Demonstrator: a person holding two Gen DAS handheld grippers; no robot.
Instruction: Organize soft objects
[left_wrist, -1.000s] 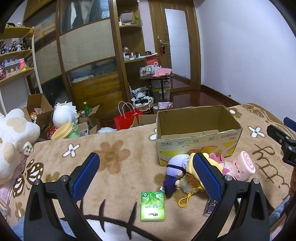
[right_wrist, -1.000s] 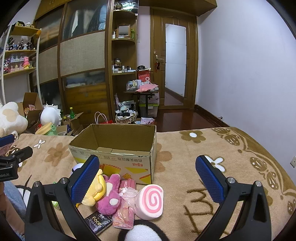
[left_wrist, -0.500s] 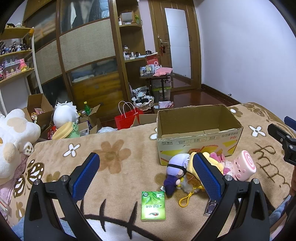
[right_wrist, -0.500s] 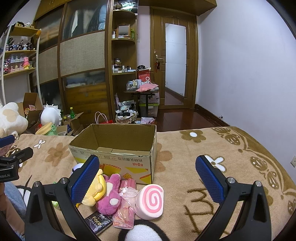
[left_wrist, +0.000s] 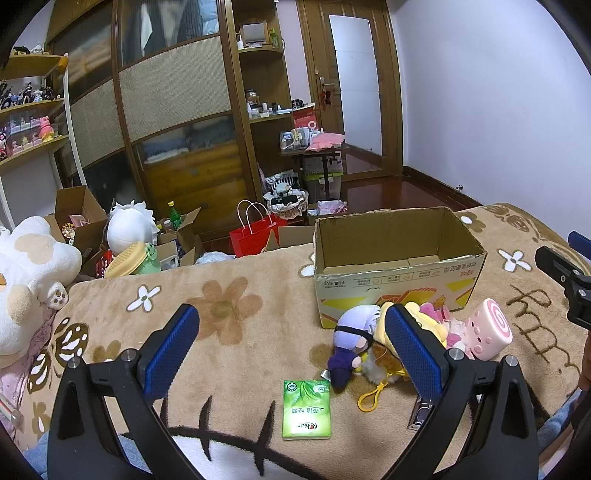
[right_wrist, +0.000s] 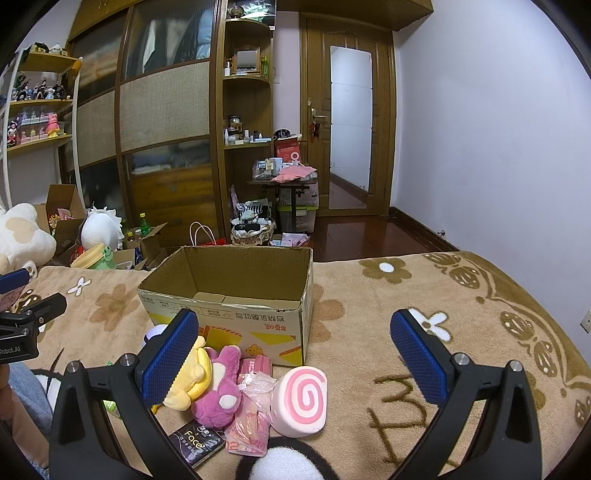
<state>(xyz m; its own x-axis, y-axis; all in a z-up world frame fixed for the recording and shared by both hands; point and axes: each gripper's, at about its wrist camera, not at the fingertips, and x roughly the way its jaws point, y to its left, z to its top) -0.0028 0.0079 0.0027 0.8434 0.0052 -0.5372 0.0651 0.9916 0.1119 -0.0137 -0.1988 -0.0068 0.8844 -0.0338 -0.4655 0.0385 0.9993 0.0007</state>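
An empty cardboard box (left_wrist: 397, 258) (right_wrist: 236, 299) stands on the brown flowered blanket (left_wrist: 221, 317). In front of it lies a pile of soft toys: a purple-haired doll (left_wrist: 351, 343), a yellow plush (right_wrist: 192, 380), a pink plush (right_wrist: 218, 391) and a pink swirl roll cushion (right_wrist: 301, 397) (left_wrist: 487, 330). My left gripper (left_wrist: 291, 350) is open and empty above the blanket, left of the pile. My right gripper (right_wrist: 295, 354) is open and empty above the swirl cushion.
A green tissue pack (left_wrist: 306, 410) lies near the doll. A black "Face" packet (right_wrist: 197, 441) and pink wrappers (right_wrist: 251, 424) lie by the pile. A large white plush (left_wrist: 26, 269) sits at the left edge. Boxes, a red bag (left_wrist: 255, 236) and shelves stand beyond the bed.
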